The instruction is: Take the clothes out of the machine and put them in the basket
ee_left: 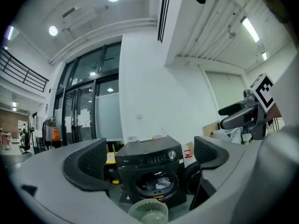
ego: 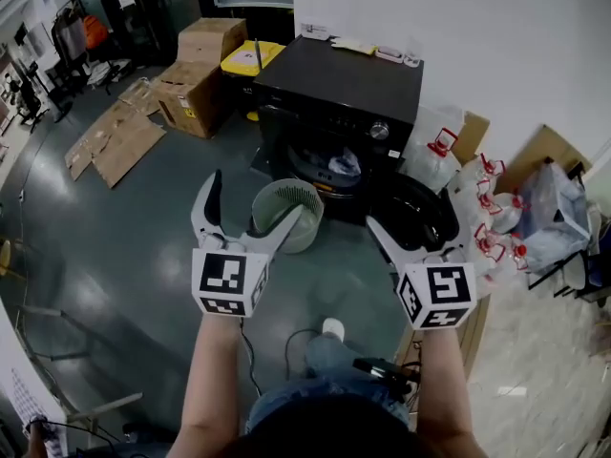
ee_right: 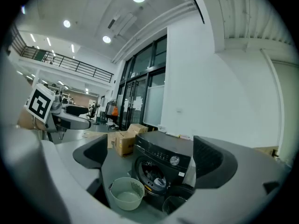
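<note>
Currently: clothes (ego: 342, 163) lie bunched inside the machine (ego: 336, 89), its door (ego: 417, 214) open and the basket (ego: 286, 185) just in front. They look soft, light and likely tangled, so I judge a pinch on a raised fold best. My left hand-held gripper (ego: 258, 195) and right hand-held gripper (ego: 420, 225) both gape, empty, well short of it.

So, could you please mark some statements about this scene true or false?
1. The black front-loading washing machine's round door stands open. True.
2. The pale green round plastic basket holds clothes. False: it is empty; the clothes lie inside the machine.
3. The left gripper and the right gripper are both open and empty. True.
4. The basket stands on top of the machine. False: it stands on the floor in front of it.
</note>
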The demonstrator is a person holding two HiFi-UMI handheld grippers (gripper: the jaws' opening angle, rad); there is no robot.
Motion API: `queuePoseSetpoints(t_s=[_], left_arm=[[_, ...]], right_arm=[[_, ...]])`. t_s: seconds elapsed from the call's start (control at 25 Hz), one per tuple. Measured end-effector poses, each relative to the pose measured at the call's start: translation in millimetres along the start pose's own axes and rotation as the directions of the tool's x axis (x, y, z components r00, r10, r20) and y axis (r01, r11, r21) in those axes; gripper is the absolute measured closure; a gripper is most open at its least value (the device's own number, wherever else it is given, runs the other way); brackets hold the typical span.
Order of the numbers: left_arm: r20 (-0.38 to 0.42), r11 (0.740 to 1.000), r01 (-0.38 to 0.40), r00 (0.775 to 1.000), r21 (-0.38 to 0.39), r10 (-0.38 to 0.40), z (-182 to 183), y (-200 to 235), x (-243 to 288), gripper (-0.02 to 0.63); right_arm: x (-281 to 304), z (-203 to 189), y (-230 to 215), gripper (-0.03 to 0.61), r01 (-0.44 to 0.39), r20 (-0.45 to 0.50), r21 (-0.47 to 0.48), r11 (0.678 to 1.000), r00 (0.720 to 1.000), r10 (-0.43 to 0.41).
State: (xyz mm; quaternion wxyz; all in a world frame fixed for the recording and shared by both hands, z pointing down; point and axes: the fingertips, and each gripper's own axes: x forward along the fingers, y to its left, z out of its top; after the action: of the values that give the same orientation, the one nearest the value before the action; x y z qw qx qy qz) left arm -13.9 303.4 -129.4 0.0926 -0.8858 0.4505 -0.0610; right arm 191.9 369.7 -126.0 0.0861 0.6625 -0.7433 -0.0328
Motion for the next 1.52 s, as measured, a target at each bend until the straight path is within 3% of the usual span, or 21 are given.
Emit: queuePoseSetpoints(t_s=[0.36,0.72,1.16,1.52], left_arm=[[-0.063,0.996,-0.07,0.996,-0.063,0.066,-2,7,117,0.052],[-0.12,0.992,-0.124,0.985,-0.027,0.12,-21,12,133,0.052],[-0.164,0.992,-0.122,0.979,-0.02,0.117,-53,61,159,0.052],[-0.207,0.991,-0.124,0.972,-0.049,0.111,-103,156,185,0.052]], right_arm=[[97,-27,-63,0.014,-0.104,-0.095,-0.039,0.994,0.991,0.099],[122,-59,-82,0.015,-0.113,-0.117,0.062,0.992,0.986,0.119],[179,-72,-58,0.025,-0.108,-0.177,0.085,0.99,0.977,0.122],[272,-70,-1,0.037,-0.117,-0.234,0.058,0.991,0.964,0.128]])
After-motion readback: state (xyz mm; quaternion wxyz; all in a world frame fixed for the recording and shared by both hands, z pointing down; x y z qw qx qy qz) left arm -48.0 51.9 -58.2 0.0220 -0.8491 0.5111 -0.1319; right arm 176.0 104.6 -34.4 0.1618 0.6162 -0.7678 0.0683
